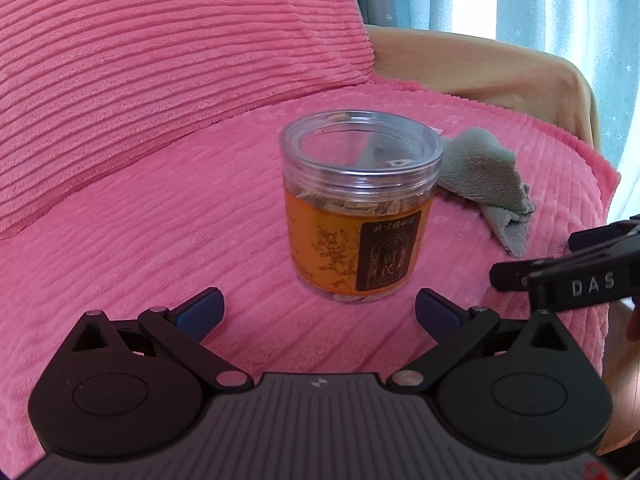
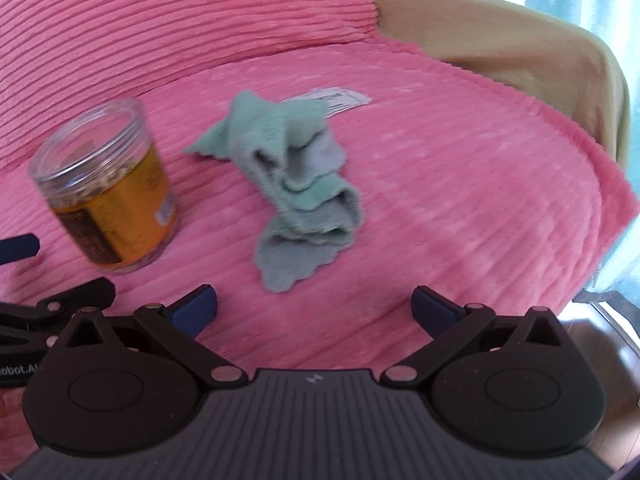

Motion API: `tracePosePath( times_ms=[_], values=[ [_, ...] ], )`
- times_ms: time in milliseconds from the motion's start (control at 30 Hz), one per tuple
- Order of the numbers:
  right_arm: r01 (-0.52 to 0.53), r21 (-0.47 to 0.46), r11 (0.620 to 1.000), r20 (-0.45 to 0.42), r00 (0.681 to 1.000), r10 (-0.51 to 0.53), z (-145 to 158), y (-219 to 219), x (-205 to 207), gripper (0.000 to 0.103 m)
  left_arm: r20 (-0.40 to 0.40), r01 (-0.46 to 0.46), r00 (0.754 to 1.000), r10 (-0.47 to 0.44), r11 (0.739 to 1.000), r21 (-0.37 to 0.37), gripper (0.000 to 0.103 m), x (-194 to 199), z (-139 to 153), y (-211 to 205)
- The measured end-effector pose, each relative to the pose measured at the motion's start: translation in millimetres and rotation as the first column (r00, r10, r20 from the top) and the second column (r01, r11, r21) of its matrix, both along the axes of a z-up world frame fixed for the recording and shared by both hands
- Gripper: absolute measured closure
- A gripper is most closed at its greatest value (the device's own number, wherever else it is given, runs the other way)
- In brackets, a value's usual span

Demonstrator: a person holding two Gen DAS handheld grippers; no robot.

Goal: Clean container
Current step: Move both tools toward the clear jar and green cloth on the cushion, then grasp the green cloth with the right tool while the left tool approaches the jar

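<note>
Clear lidless container (image 1: 360, 208) with orange label, upright on pink ribbed cushion (image 1: 160, 208). Crumpled green cloth (image 2: 298, 176) just beside it, untouched. Left gripper (image 1: 318, 314) and right gripper (image 2: 314, 308) both spread wide, empty, short of each. Wiping seemingly not yet begun.
</note>
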State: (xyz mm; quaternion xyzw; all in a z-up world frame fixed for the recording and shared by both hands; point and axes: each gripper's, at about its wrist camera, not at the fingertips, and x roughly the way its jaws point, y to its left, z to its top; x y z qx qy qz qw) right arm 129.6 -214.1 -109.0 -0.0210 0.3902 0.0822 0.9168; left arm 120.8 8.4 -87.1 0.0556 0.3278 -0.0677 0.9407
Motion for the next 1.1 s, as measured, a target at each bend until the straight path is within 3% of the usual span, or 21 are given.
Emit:
tracePosePath(
  times_ms=[567,733,833,1100],
  values=[
    [0.025,0.014,1.0,-0.012,1.0,-0.025,7.3,-7.1,4.9,0.001,0.037,-0.002,0.999,0.002,1.0,0.009,0.001,5.5,1.2,-5.4],
    [0.05,-0.02,0.999,0.071,0.996,-0.048,9.9,-12.5,2.1,0.001,0.065,0.008,0.998,-0.012,0.998,0.059,0.001,3.8,3.7,-9.8],
    [0.048,0.01,0.999,0.112,0.992,-0.049,15.8,-14.3,3.5,0.001,0.086,0.008,0.996,-0.014,0.997,0.073,0.001,5.2,6.0,-10.0],
    [-0.074,-0.008,0.997,0.279,0.957,0.074,36.4,-0.6,11.7,0.002,0.115,0.053,0.991,-0.062,0.995,0.082,0.001,13.8,7.3,-22.4]
  ],
)
